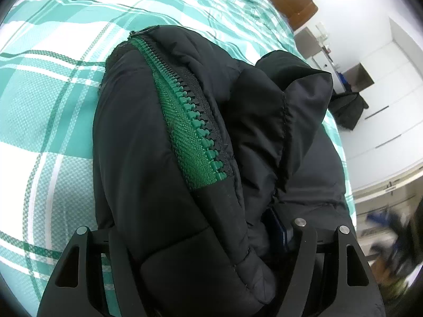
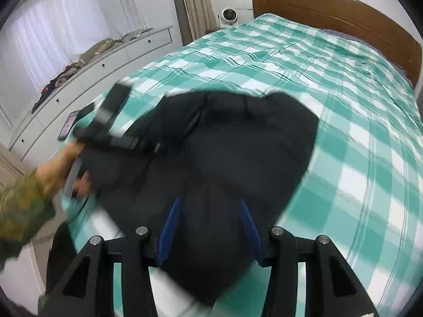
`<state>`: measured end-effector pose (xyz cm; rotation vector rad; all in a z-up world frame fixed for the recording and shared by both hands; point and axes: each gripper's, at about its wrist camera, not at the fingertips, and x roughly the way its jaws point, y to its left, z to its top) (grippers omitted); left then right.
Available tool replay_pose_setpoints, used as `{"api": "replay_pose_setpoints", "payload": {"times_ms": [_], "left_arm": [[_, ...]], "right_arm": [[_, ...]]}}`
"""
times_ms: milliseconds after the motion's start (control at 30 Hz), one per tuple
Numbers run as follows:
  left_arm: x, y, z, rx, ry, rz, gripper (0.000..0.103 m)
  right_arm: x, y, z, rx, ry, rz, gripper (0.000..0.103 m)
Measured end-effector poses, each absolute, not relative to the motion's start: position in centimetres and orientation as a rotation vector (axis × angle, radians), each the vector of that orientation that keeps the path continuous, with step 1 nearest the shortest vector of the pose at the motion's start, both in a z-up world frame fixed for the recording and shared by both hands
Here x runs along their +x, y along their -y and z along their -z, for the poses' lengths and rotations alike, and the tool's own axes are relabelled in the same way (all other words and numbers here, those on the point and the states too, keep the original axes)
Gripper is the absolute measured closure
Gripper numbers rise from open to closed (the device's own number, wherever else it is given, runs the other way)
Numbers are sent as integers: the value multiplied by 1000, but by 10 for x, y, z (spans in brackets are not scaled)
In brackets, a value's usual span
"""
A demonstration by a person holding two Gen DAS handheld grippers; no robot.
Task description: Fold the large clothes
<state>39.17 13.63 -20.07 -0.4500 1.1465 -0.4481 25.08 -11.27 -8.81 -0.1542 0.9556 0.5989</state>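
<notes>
Slippage worries me: my left tongs (image 1: 201, 259) pinch the black puffer jacket (image 1: 164, 137) bunched on the bed (image 1: 47, 100), my right tongs (image 2: 208, 235) clamp its slick hem, which could slide free.

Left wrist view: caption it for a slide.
Left gripper clamps a thick fold of the black jacket, green zipper up, over the checked bedspread.

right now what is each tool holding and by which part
Both tools hold the black padded jacket. The left tool clamps a thick fold below the green zipper. The right tool has jacket fabric between its blue pads; which part cannot be told.
</notes>
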Motion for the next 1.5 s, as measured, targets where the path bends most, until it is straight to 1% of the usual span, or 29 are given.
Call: {"api": "replay_pose_setpoints", "payload": {"times_ms": [133,167,233,300,333,400,567,667,733,767,800,833,867,900,967,1033,1167,1267,1500], "left_arm": [[382,-137,203,-448,-1141,450,28],[380,-134,202,-437,-1138,442,28],[380,-131,201,-424,-1137,430,27],[381,-131,201,-424,-1143,425,26],[381,-131,201,-427,-1148,421,26],[381,-132,197,-428,-1161,407,26],[372,-144,171,-458,-1163,399,26],[356,-166,141,-474,-1100,386,26],[352,-180,132,-516,-1085,406,26],[350,-187,131,-536,-1083,392,25],[349,-196,130,-568,-1078,370,19],[349,-201,127,-600,-1056,399,16],[351,-202,125,-620,-1034,446,15],[353,-203,124,-646,-1021,507,13],[360,-199,124,-686,-1057,576,9],[365,-189,121,-610,-1089,563,7],[370,-164,137,-397,-1181,453,7],[373,-159,158,-308,-1241,347,0],[379,-179,195,-465,-1301,384,0]], "right_arm": [[243,113,143,-140,-1034,-484,52],[246,113,151,-132,-1046,-465,47],[255,118,168,-79,-1079,-446,41],[259,124,175,-41,-1091,-446,34],[258,128,174,-22,-1089,-448,33],[252,131,168,-10,-1067,-451,33],[214,151,132,4,-995,-466,33],[190,170,111,8,-933,-477,33],[178,183,104,9,-910,-468,33],[174,187,102,14,-904,-464,33],[170,189,101,21,-900,-462,33],[168,192,103,35,-900,-462,33],[169,193,105,45,-904,-463,33],[173,191,105,52,-911,-464,33],[177,187,108,56,-922,-475,33],[174,178,109,52,-922,-499,33],[172,161,109,36,-924,-541,33],[172,157,108,23,-923,-540,33],[176,167,101,48,-914,-534,33]]}}
